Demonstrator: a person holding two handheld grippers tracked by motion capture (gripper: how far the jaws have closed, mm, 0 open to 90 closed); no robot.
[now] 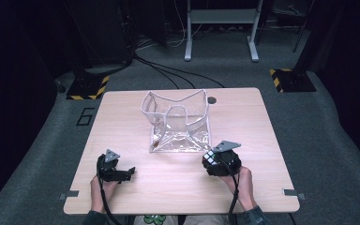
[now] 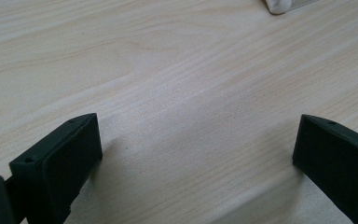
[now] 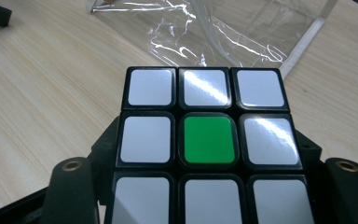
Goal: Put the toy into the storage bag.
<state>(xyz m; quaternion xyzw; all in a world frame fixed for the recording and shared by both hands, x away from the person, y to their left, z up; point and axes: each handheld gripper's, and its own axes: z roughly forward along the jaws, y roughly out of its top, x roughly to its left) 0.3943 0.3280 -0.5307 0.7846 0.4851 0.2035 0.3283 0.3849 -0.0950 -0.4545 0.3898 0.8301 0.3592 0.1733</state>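
Cube [image 3: 208,140] clamped in right tongs [image 1: 214,159]; left tongs [image 1: 130,171] spread, empty.

A large digit "6" [image 1: 85,116] is marked on the grey floor [image 1: 51,140], left of the worktop [image 1: 122,122].

The worktop [image 1: 136,122] was pale wood with fine straight grain. At centre frame stood a clear plastic bag [image 1: 178,123] with a white rim. The puzzle cube [image 3: 207,140] showed white stickers around one green centre, set in black. Both grippers' jaws were black. At upper left and right, floor plates [image 1: 88,87] carried yellow-and-black stripes.
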